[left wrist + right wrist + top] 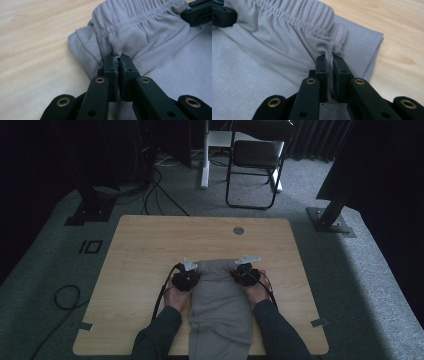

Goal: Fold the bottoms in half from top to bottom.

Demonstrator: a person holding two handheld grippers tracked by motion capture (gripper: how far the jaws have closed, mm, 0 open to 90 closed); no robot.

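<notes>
Two hand-held grippers, left hand-held gripper [117, 58] and right hand-held gripper [330, 58] each pinching one grey shorts [220, 302] waistband corner, bare table [150, 245] beyond and beside

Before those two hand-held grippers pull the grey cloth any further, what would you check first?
1. Left hand-held gripper has hold of the grey elastic-waisted fabric garment: ok, jaws shut on a pinch of cloth just below the waistband.
2. Right hand-held gripper has hold too: ok, jaws shut on bunched cloth by the waistband.
3. Grips sit at matching spots: ok, one near each end of the waistband.
4. Garment lies flat on the light wooden table: ok, though the near end hangs over the edge.
5. Path ahead on the table is free: ok.
6. How many layers each grip holds: cannot tell.
</notes>
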